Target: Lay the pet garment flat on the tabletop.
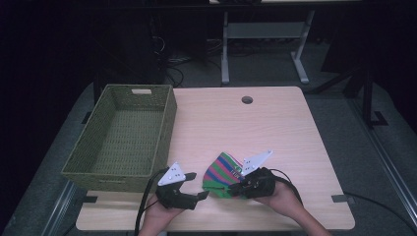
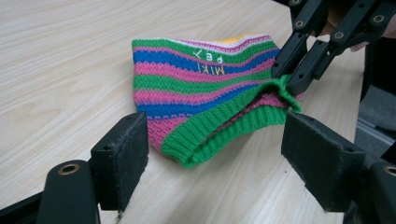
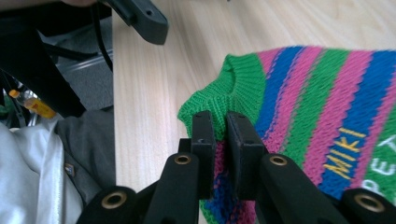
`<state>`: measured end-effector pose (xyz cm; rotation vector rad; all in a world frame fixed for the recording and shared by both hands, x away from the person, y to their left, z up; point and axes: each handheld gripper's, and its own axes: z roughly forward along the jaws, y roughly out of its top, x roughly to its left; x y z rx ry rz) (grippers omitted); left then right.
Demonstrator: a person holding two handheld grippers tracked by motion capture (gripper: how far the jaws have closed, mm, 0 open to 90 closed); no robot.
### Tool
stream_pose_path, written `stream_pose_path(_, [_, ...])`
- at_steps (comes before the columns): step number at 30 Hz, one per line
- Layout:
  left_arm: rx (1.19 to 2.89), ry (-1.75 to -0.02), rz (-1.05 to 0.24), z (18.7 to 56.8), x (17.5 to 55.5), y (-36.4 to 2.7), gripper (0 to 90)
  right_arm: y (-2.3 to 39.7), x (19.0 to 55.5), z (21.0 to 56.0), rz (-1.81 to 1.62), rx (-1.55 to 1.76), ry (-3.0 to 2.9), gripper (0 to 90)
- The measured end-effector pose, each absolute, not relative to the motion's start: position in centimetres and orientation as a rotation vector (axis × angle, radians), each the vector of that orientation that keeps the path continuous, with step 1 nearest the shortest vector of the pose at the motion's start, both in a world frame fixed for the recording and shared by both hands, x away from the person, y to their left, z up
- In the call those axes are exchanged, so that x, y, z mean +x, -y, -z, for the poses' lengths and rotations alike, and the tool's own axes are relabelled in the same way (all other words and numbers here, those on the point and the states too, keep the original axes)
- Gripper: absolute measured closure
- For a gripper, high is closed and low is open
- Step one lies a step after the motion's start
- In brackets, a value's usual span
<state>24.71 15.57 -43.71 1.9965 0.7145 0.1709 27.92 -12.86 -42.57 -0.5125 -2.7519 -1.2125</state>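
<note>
Our right gripper has its fingers clamped on the striped knit garment's green hem. Our left gripper waits near it on the surface, its 2 fingers spread wide, holding nothing.

Striped knit garment on table, right tool pinching its cuff

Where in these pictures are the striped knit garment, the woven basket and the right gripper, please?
striped knit garment [image 2: 196, 86]: left gripper view, on its blue stripe.
woven basket [image 1: 166, 125]: high view, on its right wall.
right gripper [image 3: 221, 140]: right gripper view, between its fingertips, clamped on the green cuff.
</note>
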Motion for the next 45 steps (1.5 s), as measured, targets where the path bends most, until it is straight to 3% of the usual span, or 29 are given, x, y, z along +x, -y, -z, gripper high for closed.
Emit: stream_pose_path(45, [1.959, -0.709, -0.205, 43.8, 25.3, -14.3, 23.6, 16.2, 29.3, 35.6, 1.393, -0.474, 2.677, 81.5])
